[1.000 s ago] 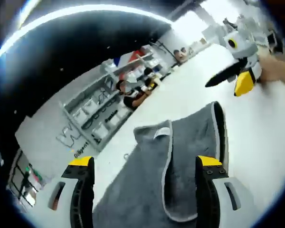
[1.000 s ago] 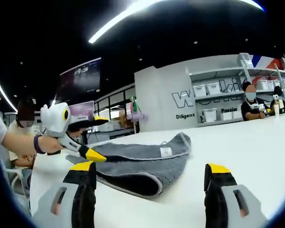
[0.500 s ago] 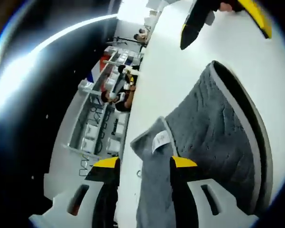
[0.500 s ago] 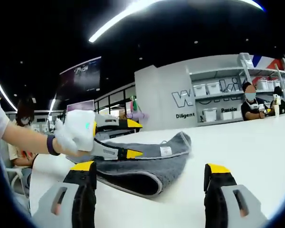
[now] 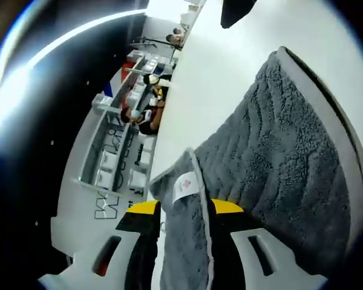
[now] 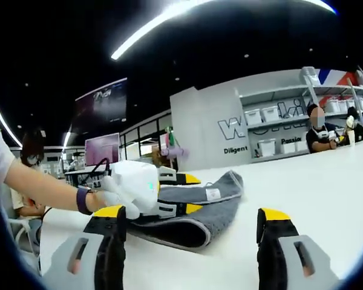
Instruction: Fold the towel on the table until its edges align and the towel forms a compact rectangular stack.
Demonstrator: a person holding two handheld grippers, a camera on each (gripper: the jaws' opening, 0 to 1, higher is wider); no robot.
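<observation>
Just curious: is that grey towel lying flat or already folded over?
Folded over: the grey towel shows two layers meeting at a rounded fold.

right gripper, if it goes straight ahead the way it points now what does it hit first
Most likely bare table: the right gripper is open and aims just right of the towel, whose folded edge lies close to that line. Depth is hard to judge.

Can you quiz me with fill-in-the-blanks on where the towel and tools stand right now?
1. The towel is ____ in colour.
2. The left tool is closing on the towel corner that bears a small white ____.
3. The right tool has its jaws wide ____.
4. The towel lies on a ____ table.

Missing words: grey; label; open; white
</observation>
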